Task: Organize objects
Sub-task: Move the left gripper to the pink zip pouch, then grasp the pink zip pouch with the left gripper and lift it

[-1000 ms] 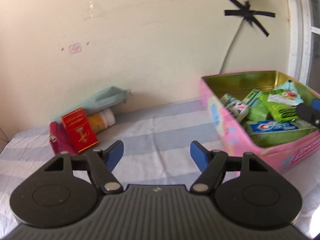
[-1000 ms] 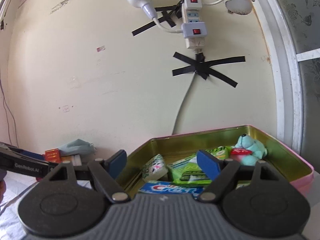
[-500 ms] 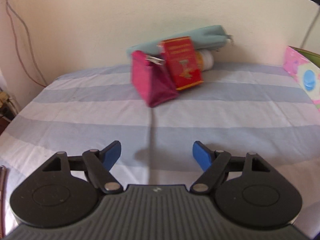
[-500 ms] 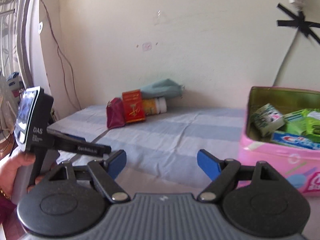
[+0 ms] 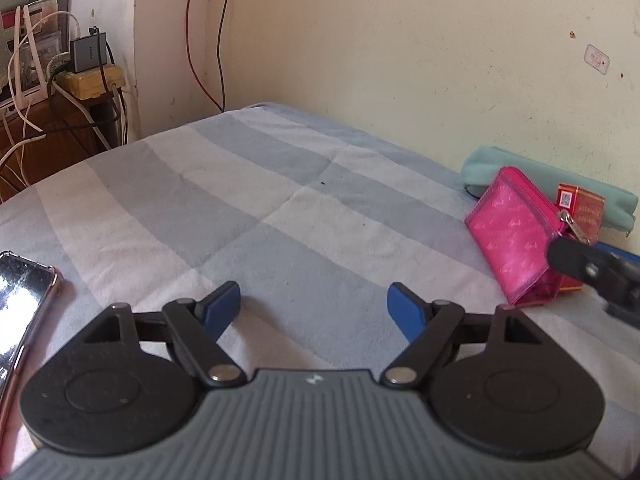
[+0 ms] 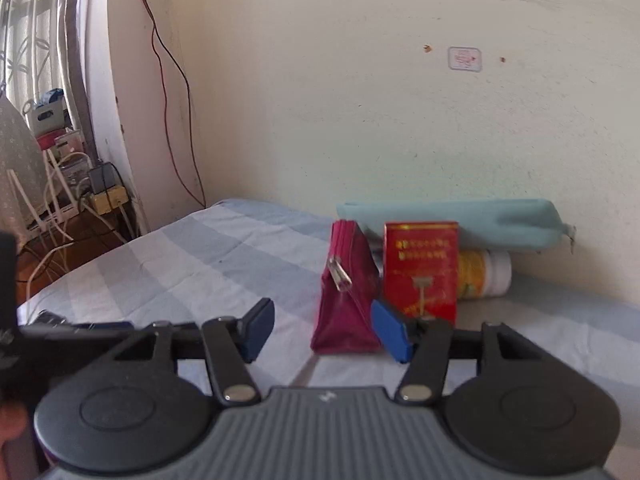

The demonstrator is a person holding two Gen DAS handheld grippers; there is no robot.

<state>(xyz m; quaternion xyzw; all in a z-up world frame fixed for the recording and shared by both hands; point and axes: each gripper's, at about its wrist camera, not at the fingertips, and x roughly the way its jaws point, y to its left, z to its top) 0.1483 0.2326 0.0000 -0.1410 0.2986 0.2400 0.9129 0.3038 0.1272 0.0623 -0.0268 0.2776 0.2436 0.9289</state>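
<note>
We've got a cream wall across the back, scuffed, with a small sticker upper right. Red and black cables trail down its left corner. At far left, daylight through a curtained window, and tangled white cords over a wooden stand. A blue-and-white striped sheet fills the foreground.

Soft daylight fills both views, apparently from the window at far left. The phone throws back white glare. Fisheye bending curves the edges. The red box looks slightly smeared by motion.
</note>
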